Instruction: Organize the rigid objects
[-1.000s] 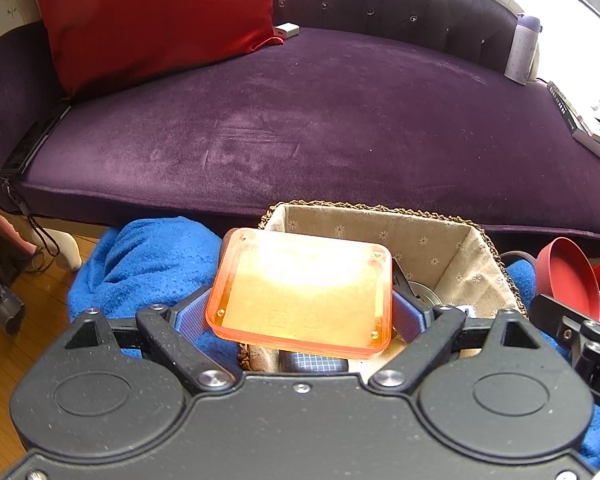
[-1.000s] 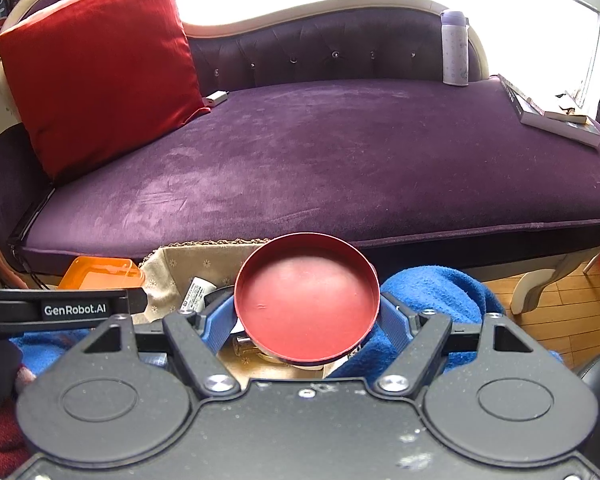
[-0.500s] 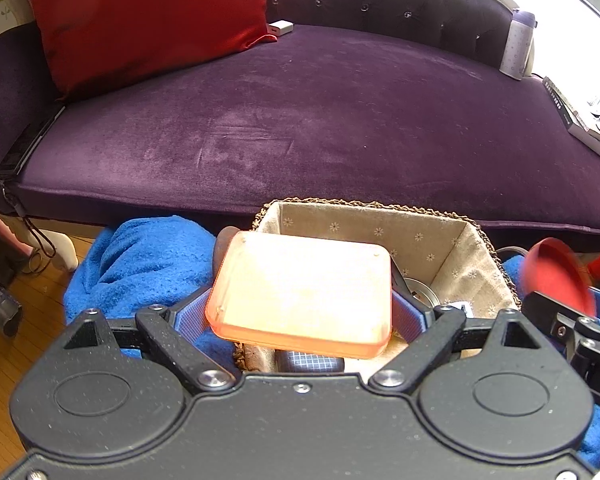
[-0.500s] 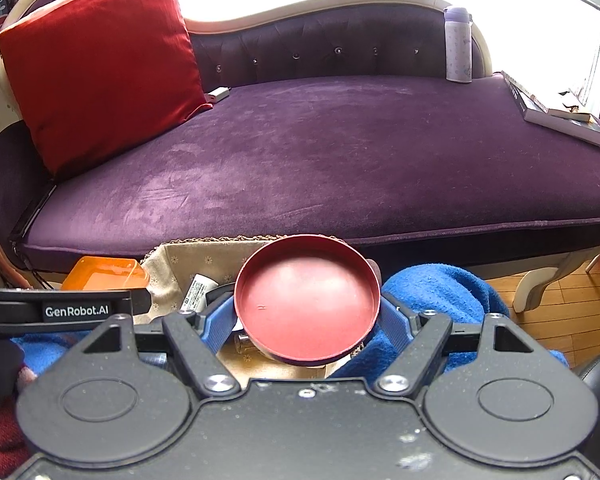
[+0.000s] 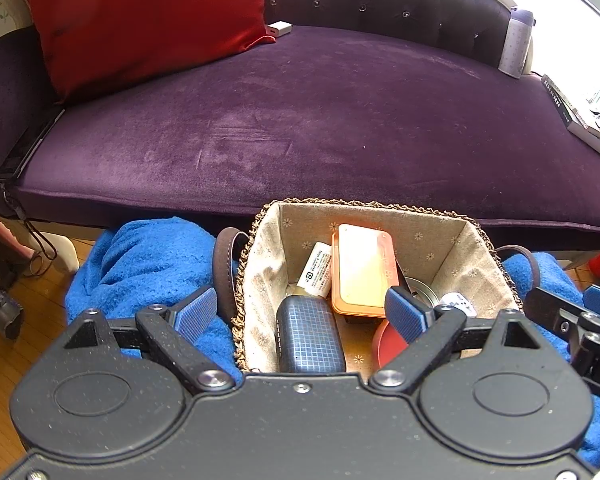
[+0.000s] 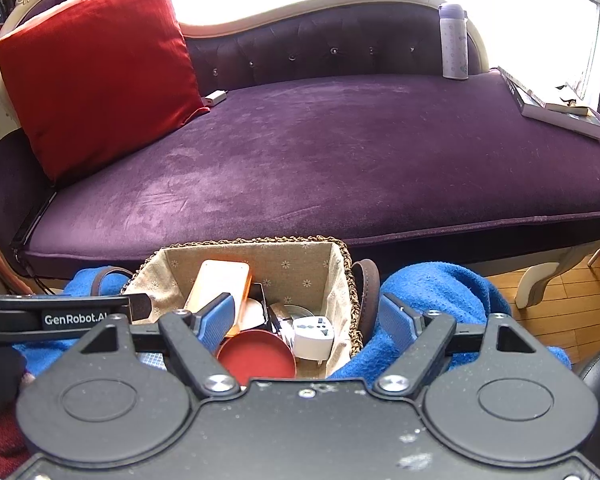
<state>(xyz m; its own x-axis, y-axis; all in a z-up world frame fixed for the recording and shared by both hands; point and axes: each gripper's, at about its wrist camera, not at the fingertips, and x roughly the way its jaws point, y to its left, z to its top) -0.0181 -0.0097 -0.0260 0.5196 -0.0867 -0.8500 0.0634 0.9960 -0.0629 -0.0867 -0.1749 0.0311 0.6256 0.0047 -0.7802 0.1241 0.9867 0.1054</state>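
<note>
Tools both spread apart, empty: left tool [image 5: 302, 314], right tool [image 6: 310, 318], whose jaws have just been opening, nothing between them. Wicker basket [image 5: 268, 216] on blue blanket [image 5: 148, 260] holds red round lid [image 6: 256, 356] lying flat, navy grid case [image 5: 310, 340], orange box [image 5: 362, 268] with long axis running front to back, tilted. Purple sofa [image 6: 340, 152] behind.

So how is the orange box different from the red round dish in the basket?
The flat orange plastic box is rectangular; the shallow red round dish is circular. The box leans tilted towards the lined wicker basket's far end; the dish lies at its near end. Both sit loose inside the basket.
</note>
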